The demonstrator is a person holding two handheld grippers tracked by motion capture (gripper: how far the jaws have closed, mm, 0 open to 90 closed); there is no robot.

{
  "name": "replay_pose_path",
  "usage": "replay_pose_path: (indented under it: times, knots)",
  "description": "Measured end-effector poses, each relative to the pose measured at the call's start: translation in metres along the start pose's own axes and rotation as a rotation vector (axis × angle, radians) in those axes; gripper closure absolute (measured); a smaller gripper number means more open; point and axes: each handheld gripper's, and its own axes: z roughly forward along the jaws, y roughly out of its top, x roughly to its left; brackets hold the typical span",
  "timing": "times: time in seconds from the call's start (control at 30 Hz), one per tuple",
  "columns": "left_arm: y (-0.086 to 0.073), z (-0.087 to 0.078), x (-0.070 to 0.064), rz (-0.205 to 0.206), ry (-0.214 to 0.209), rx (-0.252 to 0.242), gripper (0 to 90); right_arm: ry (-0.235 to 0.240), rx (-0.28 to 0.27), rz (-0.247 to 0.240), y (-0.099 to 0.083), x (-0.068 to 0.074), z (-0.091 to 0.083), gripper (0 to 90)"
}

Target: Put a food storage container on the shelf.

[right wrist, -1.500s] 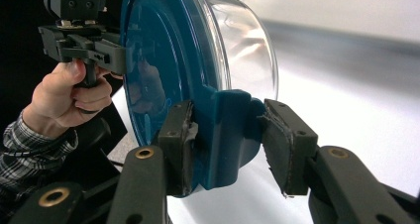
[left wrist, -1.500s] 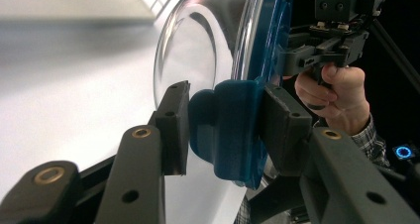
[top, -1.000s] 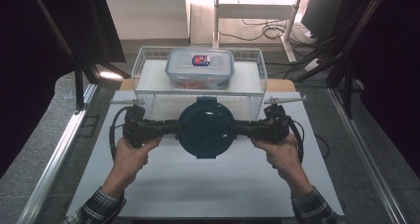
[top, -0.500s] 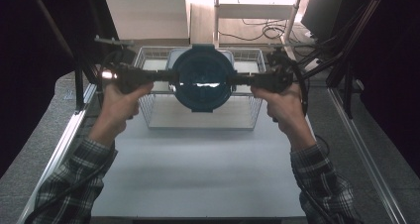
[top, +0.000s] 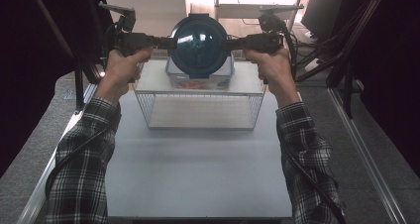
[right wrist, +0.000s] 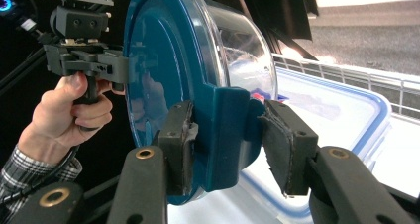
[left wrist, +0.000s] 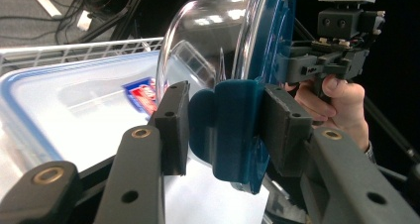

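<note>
White table (top: pixel 198 169) is carrying a wire basket (top: pixel 200 110). Left gripper (top: pixel 166 41) and right gripper (top: pixel 233 43) are both clamping side tabs of the round blue-lidded container (top: pixel 199 45), holding it above the rectangular box (top: pixel 200 80) atop the basket.

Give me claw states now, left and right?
Left claw: shut on the round blue-lidded container, gripping its side tab.
Right claw: shut on the same container, gripping the opposite tab.
</note>
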Motion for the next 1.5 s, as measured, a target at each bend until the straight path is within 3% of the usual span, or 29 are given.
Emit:
replay_pose_path:
  times: [0.1,0.27,0.4,0.5,0.6,0.67,0.77,0.83,0.93,1.0,1.07,1.1,1.17,1.27,1.37,1.5]
  knots:
    - [0.002,0.003,0.010,-0.024,0.005,0.001,57.5,-0.003,0.000,0.028,0.002,-0.010,0.009,55.7]
    - [0.006,0.006,0.023,-0.070,-0.025,-0.026,57.1,0.031,-0.029,0.085,0.005,-0.023,0.015,55.6]
    - [0.007,0.013,0.035,-0.140,-0.022,-0.043,54.7,0.000,-0.031,0.117,0.004,-0.026,0.021,50.6]
    - [0.006,0.019,0.044,-0.192,-0.033,-0.051,52.9,0.007,-0.032,0.167,0.002,-0.034,0.024,48.9]
    - [0.007,0.023,0.048,-0.207,-0.015,-0.063,51.4,0.015,-0.040,0.213,-0.001,-0.042,0.027,47.9]
    - [0.006,0.024,0.048,-0.201,-0.003,-0.078,50.6,0.012,-0.050,0.208,-0.002,-0.044,0.028,47.5]
    - [0.008,0.024,0.044,-0.170,0.102,-0.085,37.7,-0.018,-0.075,0.178,0.000,-0.042,0.029,45.6]
    - [0.008,0.023,0.040,-0.127,0.171,-0.104,29.5,-0.078,-0.085,0.145,0.000,-0.039,0.029,38.2]
    - [0.006,0.017,0.029,-0.038,0.253,-0.150,27.5,-0.134,-0.115,0.051,-0.002,-0.033,0.025,33.4]
    - [0.003,0.008,0.023,0.020,0.300,-0.182,26.8,-0.121,-0.136,0.011,-0.005,-0.029,0.018,31.0]
    - [-0.001,-0.001,0.020,0.062,0.282,-0.209,25.1,-0.096,-0.150,-0.036,-0.011,-0.024,0.010,26.9]
    - [-0.008,-0.007,0.016,0.084,0.251,-0.219,24.7,-0.095,-0.151,-0.055,-0.014,-0.021,0.007,23.9]
    - [-0.018,-0.010,0.009,0.130,0.246,-0.212,20.4,-0.086,-0.137,-0.113,-0.026,-0.015,0.001,18.4]
    - [-0.039,-0.013,-0.004,0.219,0.257,-0.175,16.5,-0.104,-0.124,-0.168,-0.048,-0.009,-0.006,13.0]
    - [-0.062,-0.015,-0.015,0.272,0.224,-0.151,16.7,-0.109,-0.119,-0.207,-0.070,-0.006,-0.011,9.9]
    - [-0.095,-0.016,-0.026,0.332,0.210,-0.100,14.5,-0.123,-0.107,-0.249,-0.099,-0.004,-0.015,7.4]
